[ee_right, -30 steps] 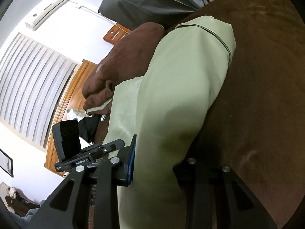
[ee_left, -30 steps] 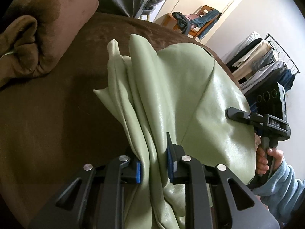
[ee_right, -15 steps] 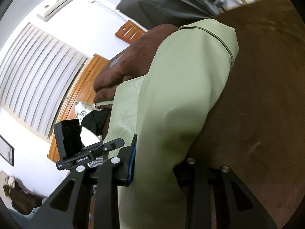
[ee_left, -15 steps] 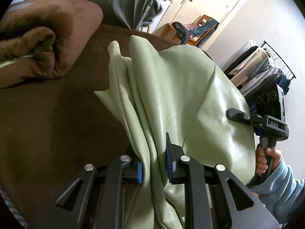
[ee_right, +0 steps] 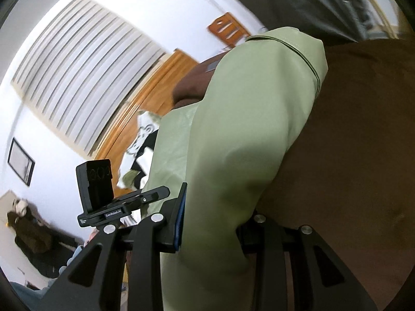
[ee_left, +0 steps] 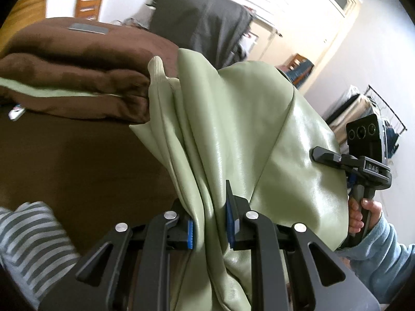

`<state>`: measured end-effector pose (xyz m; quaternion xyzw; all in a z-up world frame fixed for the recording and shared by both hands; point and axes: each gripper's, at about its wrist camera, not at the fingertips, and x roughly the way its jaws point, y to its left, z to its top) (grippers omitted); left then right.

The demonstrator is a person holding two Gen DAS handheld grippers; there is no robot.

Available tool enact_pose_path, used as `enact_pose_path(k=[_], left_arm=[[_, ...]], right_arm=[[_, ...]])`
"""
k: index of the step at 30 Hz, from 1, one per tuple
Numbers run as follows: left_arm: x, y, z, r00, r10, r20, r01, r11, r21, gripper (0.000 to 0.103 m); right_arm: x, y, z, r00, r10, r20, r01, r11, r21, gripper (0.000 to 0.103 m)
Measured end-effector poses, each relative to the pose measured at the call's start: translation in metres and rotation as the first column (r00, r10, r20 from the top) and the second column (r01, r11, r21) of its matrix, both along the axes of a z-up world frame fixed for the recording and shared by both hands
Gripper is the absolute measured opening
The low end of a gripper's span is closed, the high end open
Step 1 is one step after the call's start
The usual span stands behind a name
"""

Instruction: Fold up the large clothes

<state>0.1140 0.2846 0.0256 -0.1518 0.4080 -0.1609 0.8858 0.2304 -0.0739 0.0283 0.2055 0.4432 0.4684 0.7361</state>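
Note:
A pale green leather-like jacket (ee_left: pixel 241 134) hangs bunched between both grippers above the brown bed cover (ee_left: pixel 77 165). My left gripper (ee_left: pixel 208 230) is shut on a thick fold of it, with a ribbed cuff (ee_left: pixel 157 70) sticking up behind. My right gripper (ee_right: pixel 210 223) is shut on another part of the jacket (ee_right: pixel 246 129), whose seamed edge points up and away. The right gripper also shows in the left wrist view (ee_left: pixel 360 165), at the jacket's right edge. The left gripper also shows in the right wrist view (ee_right: pixel 122 207).
A folded brown blanket (ee_left: pixel 77 77) lies on the bed at the back left. A dark garment (ee_left: pixel 197 20) hangs behind it. A clothes rack (ee_left: pixel 363 108) stands at the right wall. Striped fabric (ee_left: pixel 28 235) shows at the lower left. A wooden headboard (ee_right: pixel 145 98) stands under the blinds.
Both grippers have lifted and tilted with the jacket still held. More of the room, blinds and folded blanket has come into view. Striped fabric has appeared at the lower left.

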Motion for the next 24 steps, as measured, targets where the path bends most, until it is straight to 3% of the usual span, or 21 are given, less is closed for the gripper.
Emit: enact_pose_path(k=[6, 13, 20, 24], left_arm=[[-0.041, 0.065, 0.012, 0.997, 0.081, 0.012, -0.081, 0.997, 0.006, 0.021], [-0.093, 0.141, 0.016, 0.98, 0.2, -0.001, -0.2, 0.979, 0.031, 0.021], [-0.132, 0.2, -0.003, 0.949, 0.313, -0.039, -0.311, 0.95, 0.04, 0.021], [-0.148, 0.22, -0.027, 0.934, 0.35, -0.073, -0.347, 0.936, 0.051, 0.021]], right_arm=[[-0.016, 0.08, 0.015, 0.995, 0.096, 0.015, -0.096, 0.995, 0.007, 0.03], [-0.034, 0.17, 0.008, 0.977, 0.211, -0.011, -0.21, 0.977, 0.041, 0.03], [-0.041, 0.247, -0.007, 0.95, 0.308, -0.052, -0.306, 0.951, 0.044, 0.03], [-0.041, 0.29, -0.032, 0.922, 0.377, -0.088, -0.379, 0.926, 0.001, 0.03]])
